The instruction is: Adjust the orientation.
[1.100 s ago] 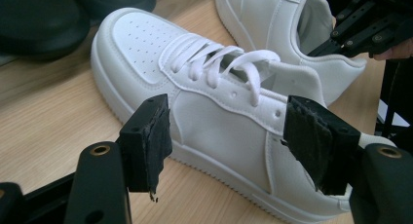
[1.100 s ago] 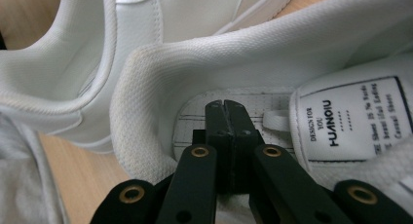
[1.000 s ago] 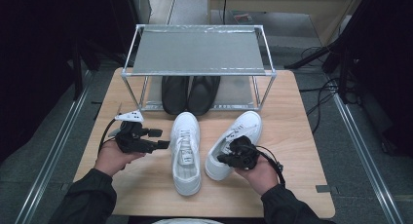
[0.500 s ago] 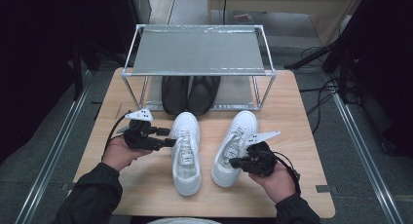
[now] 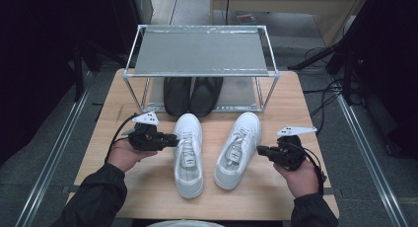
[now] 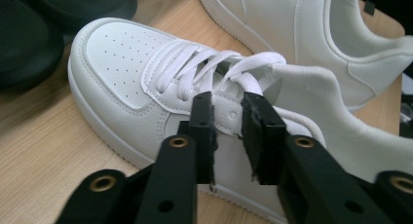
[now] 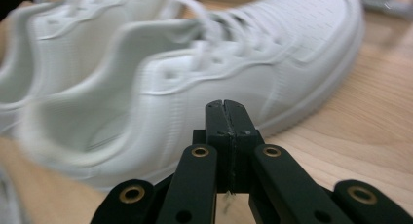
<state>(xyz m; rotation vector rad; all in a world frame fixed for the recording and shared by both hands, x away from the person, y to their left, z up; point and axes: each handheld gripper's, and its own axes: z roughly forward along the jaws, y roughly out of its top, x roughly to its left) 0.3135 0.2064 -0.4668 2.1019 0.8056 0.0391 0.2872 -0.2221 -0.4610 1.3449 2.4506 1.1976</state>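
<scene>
- The left gripper [image 5: 170, 139] is held level at the outer side of the left white sneaker [image 5: 189, 153]; its fingertips are seen against the upper, just below the laces.
- In the left gripper view, the two black fingers [image 6: 203, 131] stand a narrow gap apart; the jaws have just been closing. The eyelet flap and the lace bow [image 6: 246, 68] lie at and just past the fingertips. Whether the pads already press on the leather cannot be told; no fold of it is seen pinched between them.
- The right gripper [image 5: 260, 150] is held beside the right white sneaker [image 5: 236, 149], near its outer side but apart from it. Its fingers are pressed flat together with nothing between them, as seen in the right gripper view [image 7: 226, 107].
- Ahead of the right fingertips, the side wall of the right white sneaker is seen blurred, with bare tabletop [image 7: 370, 117] between.
- Both sneakers lie side by side on the wooden table [image 5: 98, 153], toes pointing away from the person, between the two grippers.
- Beyond the left fingertips, the pair of black shoes [image 5: 192, 94] is parked under the metal rack [image 5: 199, 54]; their toes lie close to the white toe cap, as noted in the left gripper view.
- The rack's front legs stand past both grippers; nothing is seen between the left fingers and the shoe.
</scene>
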